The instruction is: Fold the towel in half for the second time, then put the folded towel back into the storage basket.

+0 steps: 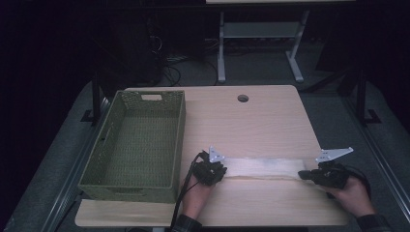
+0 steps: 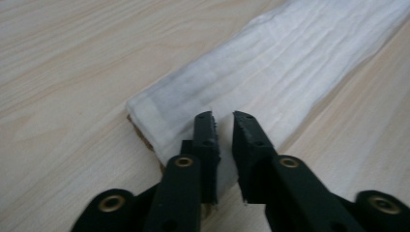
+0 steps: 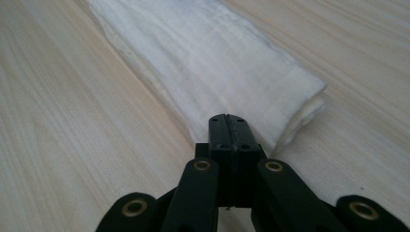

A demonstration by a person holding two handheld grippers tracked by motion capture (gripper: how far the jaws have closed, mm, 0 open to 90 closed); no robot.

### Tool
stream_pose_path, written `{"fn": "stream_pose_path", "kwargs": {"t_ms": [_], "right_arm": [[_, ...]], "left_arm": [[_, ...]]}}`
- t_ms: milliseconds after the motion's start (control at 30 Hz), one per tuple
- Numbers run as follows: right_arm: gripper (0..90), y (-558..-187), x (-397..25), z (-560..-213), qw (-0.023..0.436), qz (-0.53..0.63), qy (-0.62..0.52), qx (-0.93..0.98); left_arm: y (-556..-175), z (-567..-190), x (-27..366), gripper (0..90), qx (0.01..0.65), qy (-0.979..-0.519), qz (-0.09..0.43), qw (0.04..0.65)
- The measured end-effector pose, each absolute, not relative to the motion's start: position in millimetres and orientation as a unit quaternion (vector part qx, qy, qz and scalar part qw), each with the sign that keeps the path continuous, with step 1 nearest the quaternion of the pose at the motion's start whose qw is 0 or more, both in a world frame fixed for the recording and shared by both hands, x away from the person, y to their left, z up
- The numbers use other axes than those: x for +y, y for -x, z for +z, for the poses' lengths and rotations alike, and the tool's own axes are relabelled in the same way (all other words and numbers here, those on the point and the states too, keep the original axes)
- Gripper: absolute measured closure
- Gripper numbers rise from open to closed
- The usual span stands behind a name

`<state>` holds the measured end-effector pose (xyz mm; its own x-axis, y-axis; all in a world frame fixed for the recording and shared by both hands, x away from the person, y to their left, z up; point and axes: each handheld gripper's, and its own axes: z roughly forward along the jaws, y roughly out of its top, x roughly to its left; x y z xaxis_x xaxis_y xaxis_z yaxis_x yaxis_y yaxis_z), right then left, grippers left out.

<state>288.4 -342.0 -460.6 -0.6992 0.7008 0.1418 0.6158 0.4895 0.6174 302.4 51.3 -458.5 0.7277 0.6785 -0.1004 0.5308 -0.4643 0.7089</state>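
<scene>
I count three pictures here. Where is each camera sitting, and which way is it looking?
High view: above the person's side, looking forward and down on the table, green basket, both hands and grippers.
Left gripper view: rides the left gripper, looking along its slightly parted jaws at one end of the folded white cloth.
Right gripper view: rides the right gripper, jaws together at the other end.
All share the cloth.
</scene>
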Motion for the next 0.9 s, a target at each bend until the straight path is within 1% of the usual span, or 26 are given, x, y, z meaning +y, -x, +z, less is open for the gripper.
{"fn": "stream_pose_path", "kwargs": {"t_ms": [67, 100, 267, 367, 567, 667, 900], "right_arm": [[89.6, -289, -342, -460, 0.064, 0.329, -0.384, 0.861], [89.6, -289, -342, -460, 0.063, 0.329, -0.384, 0.86], [89.6, -289, -341, -460, 0.066, 0.327, -0.385, 0.861], [89.6, -290, -341, -460, 0.066, 0.324, -0.388, 0.86], [89.6, -292, -339, -459, 0.07, 0.317, -0.396, 0.859], [89.6, -294, -337, -459, 0.076, 0.315, -0.401, 0.857], [89.6, -300, -332, -458, 0.085, 0.305, -0.426, 0.847]], "left_arm": [[-305, -453, 52, 70.4, 0.345, -0.854, 0.104, 0.376], [-307, -451, 53, 68.1, 0.345, -0.855, 0.098, 0.375], [-309, -442, 54, 51.1, 0.329, -0.863, 0.104, 0.37], [-309, -439, 56, 43.8, 0.321, -0.864, 0.101, 0.375], [-305, -440, 53, 36.8, 0.305, -0.871, 0.091, 0.374], [-303, -443, 53, 34.7, 0.298, -0.874, 0.082, 0.374], [-299, -444, 58, 30.9, 0.291, -0.874, 0.088, 0.38]]}}
